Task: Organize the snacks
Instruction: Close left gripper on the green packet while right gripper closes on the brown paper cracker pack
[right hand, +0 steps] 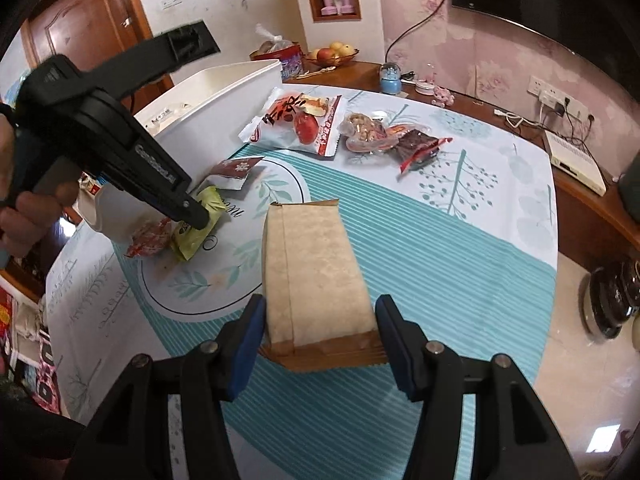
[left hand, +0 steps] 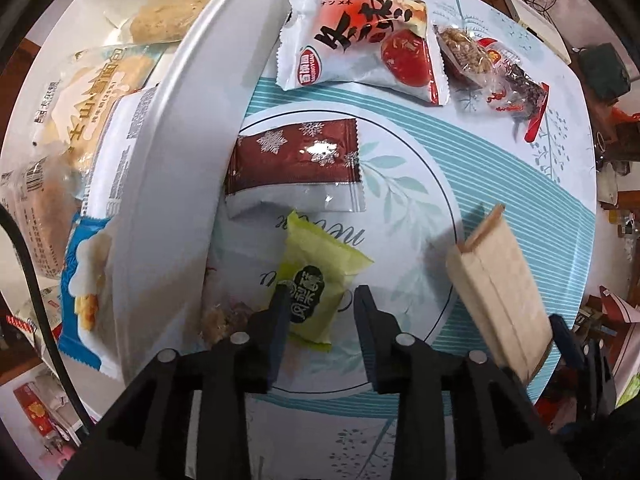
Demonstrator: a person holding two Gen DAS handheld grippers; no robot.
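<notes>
My left gripper (left hand: 319, 300) is open, its fingers on either side of a green snack packet (left hand: 316, 280) lying on the table; the packet also shows in the right wrist view (right hand: 200, 224) under the left gripper (right hand: 198, 220). My right gripper (right hand: 320, 312) holds a tan paper packet (right hand: 312, 272) between its fingers, tilted above the table; it also shows in the left wrist view (left hand: 500, 292). A white bin (left hand: 160, 152) with several snack packs stands at the left, seen also in the right wrist view (right hand: 224, 92).
On the patterned tablecloth (right hand: 440, 240) lie a brown snowflake packet (left hand: 296, 168), a white-and-red date packet (left hand: 360, 40), clear nut packets (left hand: 480, 64) and a red-wrapped snack (right hand: 148, 240). A wooden counter with a fruit bowl (right hand: 332, 54) runs behind.
</notes>
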